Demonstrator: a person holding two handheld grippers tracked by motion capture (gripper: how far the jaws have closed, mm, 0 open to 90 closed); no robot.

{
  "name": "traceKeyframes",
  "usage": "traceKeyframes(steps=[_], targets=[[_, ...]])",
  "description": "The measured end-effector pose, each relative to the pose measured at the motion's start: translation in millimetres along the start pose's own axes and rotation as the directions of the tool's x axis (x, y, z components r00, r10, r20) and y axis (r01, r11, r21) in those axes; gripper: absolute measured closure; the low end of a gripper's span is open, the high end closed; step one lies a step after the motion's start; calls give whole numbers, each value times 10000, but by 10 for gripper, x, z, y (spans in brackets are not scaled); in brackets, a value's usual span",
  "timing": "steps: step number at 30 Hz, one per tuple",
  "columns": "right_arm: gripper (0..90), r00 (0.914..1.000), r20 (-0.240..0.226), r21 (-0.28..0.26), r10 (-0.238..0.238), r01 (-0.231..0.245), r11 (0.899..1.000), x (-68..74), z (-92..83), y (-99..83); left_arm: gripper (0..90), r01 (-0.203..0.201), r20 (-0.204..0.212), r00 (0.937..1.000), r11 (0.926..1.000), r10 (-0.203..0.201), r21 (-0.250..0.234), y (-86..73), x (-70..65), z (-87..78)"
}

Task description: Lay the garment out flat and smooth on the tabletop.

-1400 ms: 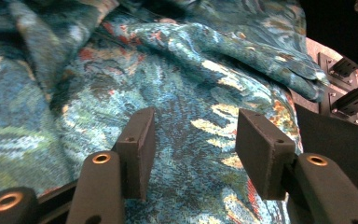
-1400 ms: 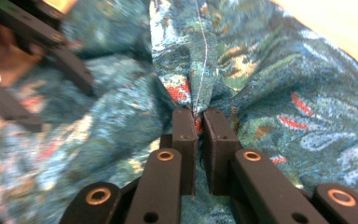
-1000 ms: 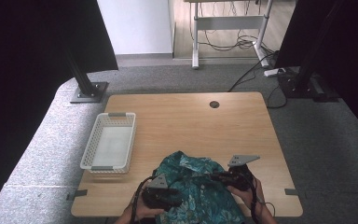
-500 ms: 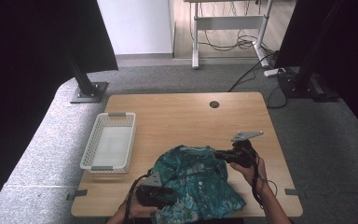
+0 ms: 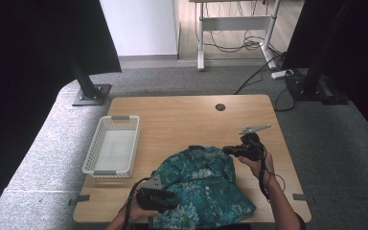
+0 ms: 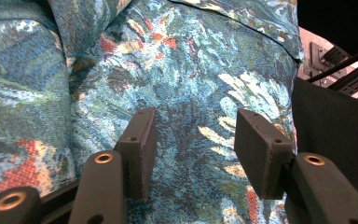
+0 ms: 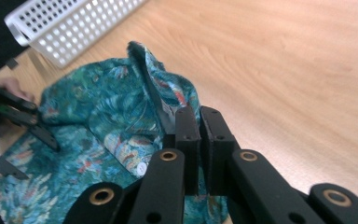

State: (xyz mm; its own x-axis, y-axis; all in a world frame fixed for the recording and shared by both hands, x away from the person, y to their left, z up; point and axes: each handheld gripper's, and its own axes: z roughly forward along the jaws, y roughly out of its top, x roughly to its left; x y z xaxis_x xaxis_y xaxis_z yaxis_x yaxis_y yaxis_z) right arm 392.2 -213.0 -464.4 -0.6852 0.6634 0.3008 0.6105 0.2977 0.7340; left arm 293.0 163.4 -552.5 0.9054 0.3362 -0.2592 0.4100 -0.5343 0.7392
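Two grippers at a teal shirt [image 5: 199, 184] on the desk [image 5: 182, 120].

High view: the shirt lies crumpled at the near edge, right of the basket [image 5: 111, 151]; the right gripper [image 5: 227, 150] is at its far right edge. Left gripper view: the left gripper [image 6: 193, 140] has fingers spread, pads over the cloth. Right gripper view: fingers [image 7: 187, 126] pinch a shirt fold.

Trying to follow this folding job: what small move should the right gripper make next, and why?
Probably carry the pinched edge further across. The right gripper is shut on the teal floral-print fabric garment, its edge lifted off the light wooden table, while the left gripper stands open against the cloth.
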Motion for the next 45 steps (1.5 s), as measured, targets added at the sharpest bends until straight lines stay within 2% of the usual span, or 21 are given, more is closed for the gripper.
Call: traceKeyframes(steps=[3, 7, 9, 11, 12, 13, 18, 22, 25, 29, 35, 38, 45], targets=[[866, 9999, 115, 37, 89, -90, 10000, -15, 79, -66, 483, 10, -17, 10000, 10000, -10, -20, -3, -3, 0], [858, 9976, 506, -65, 482, -479, 9988, -126, 144, -145, 463, -82, -106, 9999, 9999, 84, 144, 20, -29, 10], [788, 9948, 709, -182, 731, -720, 9972, -189, 170, -159, 445, -300, -323, 9990, 9992, 308, 260, 46, -71, 29], [754, 9942, 602, -307, 888, -871, 9957, -235, 199, -183, 436, -399, -261, 9988, 9990, 404, 206, 81, -112, 56], [707, 9927, 767, -279, 930, -911, 9955, -245, 216, -197, 433, -482, -306, 9983, 9987, 486, 148, 104, -140, 70], [698, 9910, 856, -267, 1027, -1007, 9946, -251, 233, -213, 429, -527, -324, 9981, 9986, 529, 71, 130, -165, 88], [605, 9909, 794, -222, 1088, -1074, 9940, -241, 233, -327, 405, -612, -329, 9976, 9981, 614, 65, 227, -222, 206], [511, 9897, 940, -287, 1080, -1058, 9940, -190, 154, -428, 398, -611, -335, 9975, 9981, 614, 118, 250, -249, 255], [478, 9897, 992, -127, 1034, -1026, 9946, -140, 95, -529, 385, -542, -398, 9977, 9985, 540, -26, 266, -267, 268], [455, 9858, 1249, 46, 1119, -1133, 9935, -113, 23, -706, 369, -517, -458, 9976, 9987, 515, -36, 279, -299, 310], [446, 9821, 1225, -57, 1434, -1437, 9896, -115, -30, -919, 368, -416, -541, 9976, 9990, 423, 133, 252, -312, 363], [439, 9829, 1011, -19, 1537, -1543, 9880, -112, -8, -974, 368, -365, -573, 9977, 9992, 373, 146, 236, -318, 362], [483, 9841, 1069, 170, 1415, -1441, 9894, -70, 92, -996, 369, -205, -615, 9979, 9997, 210, 96, 208, -313, 354]])
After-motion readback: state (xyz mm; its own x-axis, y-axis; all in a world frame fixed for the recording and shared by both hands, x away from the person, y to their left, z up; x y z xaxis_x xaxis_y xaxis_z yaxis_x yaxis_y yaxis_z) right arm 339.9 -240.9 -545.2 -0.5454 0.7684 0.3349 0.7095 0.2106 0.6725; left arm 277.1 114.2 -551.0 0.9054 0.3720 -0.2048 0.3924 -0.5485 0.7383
